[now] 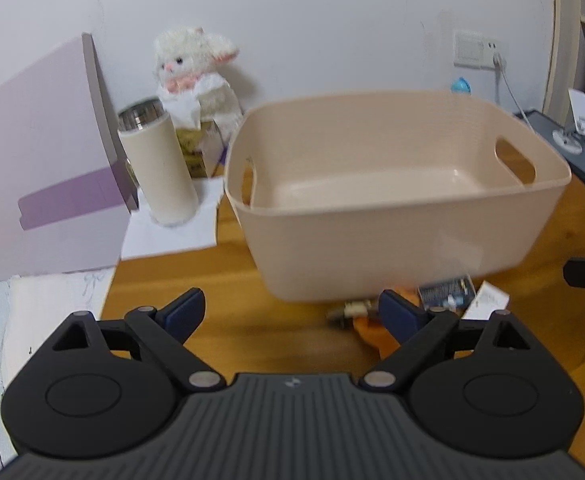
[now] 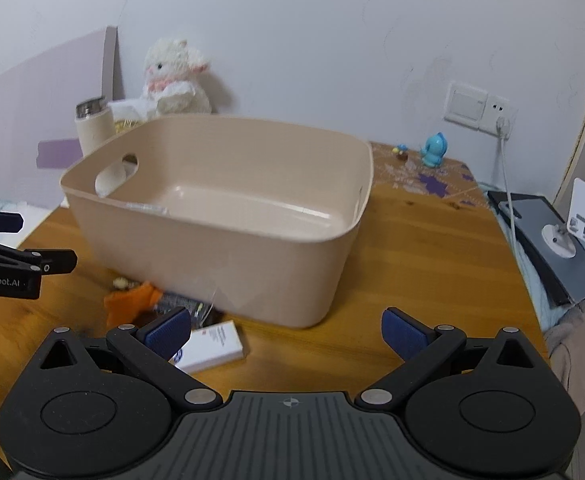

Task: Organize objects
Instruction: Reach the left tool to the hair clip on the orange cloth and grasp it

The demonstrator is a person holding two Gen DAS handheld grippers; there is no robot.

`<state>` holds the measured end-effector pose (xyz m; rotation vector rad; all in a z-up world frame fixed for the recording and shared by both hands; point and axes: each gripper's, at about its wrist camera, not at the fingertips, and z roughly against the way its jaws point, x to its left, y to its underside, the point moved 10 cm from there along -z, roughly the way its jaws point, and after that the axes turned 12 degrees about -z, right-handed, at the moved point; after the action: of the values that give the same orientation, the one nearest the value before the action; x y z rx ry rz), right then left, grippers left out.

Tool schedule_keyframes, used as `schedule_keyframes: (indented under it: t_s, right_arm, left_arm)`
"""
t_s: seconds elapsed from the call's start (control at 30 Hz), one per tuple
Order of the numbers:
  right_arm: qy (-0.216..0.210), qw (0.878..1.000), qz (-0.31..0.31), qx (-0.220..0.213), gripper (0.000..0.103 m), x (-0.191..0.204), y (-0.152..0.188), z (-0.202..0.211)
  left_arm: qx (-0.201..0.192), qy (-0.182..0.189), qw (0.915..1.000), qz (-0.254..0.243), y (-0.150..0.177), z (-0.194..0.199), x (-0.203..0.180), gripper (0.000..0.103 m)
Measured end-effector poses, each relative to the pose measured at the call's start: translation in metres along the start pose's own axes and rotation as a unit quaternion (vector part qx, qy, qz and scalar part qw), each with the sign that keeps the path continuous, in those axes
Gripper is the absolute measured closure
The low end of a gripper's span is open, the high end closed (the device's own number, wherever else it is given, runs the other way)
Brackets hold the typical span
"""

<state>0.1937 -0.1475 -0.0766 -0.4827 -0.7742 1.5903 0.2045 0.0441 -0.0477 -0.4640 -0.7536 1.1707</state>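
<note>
**Both tongs wide, basket waiting**

Left tongs (image 1: pixel 290 312) gape apart, empty; right tongs (image 2: pixel 286 334) likewise. Orange toy (image 2: pixel 126 302) and white box (image 2: pixel 212 346) lie just before the empty basket (image 2: pixel 220 248) on the counter (image 2: pixel 412 264). Best grip squarely, lift clear of the rim.

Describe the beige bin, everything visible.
The beige bin is a rectangular tub, apparently matte plastic with faint horizontal ribbing, rounded corners and a rolled rim. An oval handle cutout shows in each short end wall. It stands upright on the wooden table, open side up, and looks empty. An orange item and a clear packet lie at the foot of its near wall; actual contact can't be confirmed. Neither gripper touches it.
</note>
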Motion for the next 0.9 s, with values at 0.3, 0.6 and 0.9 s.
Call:
schedule_keyframes:
  t_s: [0.3,0.6,0.9]
  right_arm:
    - [0.008,0.999,0.015,0.039,0.000,0.005,0.031,-0.030]
    - [0.003,0.998,0.022,0.063,0.000,0.013,0.044,-0.057]
    - [-0.009,0.997,0.027,0.071,0.000,0.023,0.047,-0.071]
  left_arm:
    - [0.024,0.016,0.9996,-0.001,0.023,-0.027,-0.012,0.009]
    - [0.011,0.025,0.9996,-0.004,0.025,-0.049,-0.009,0.009]
    - [-0.010,0.024,0.9972,-0.070,0.023,-0.064,-0.014,0.009]
